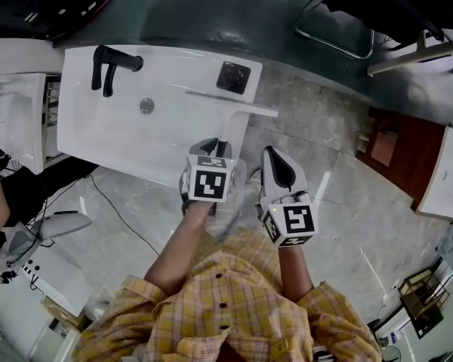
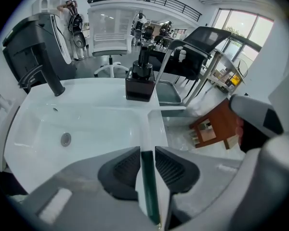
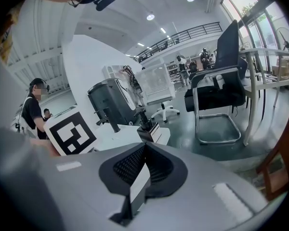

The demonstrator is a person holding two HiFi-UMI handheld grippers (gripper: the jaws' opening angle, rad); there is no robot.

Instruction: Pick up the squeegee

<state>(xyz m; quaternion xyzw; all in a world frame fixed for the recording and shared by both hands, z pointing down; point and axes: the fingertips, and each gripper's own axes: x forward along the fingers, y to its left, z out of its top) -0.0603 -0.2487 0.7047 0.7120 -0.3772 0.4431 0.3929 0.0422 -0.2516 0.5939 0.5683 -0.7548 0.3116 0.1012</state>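
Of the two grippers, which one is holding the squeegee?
The left gripper: its jaws are closed on the thin dark handle of the squeegee, at the edge of the white sink. The right gripper has its jaws together with nothing between them.

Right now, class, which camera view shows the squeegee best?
The head view: the squeegee shows whole, blade and handle. The left gripper view shows only its handle, clamped in the left gripper; the right gripper view does not show it.

White sink (image 1: pixel 98 138), black faucet (image 1: pixel 107 62), yellow plaid shirt (image 1: pixel 234 304), seemingly dark-green squeegee handle (image 2: pixel 149 186)
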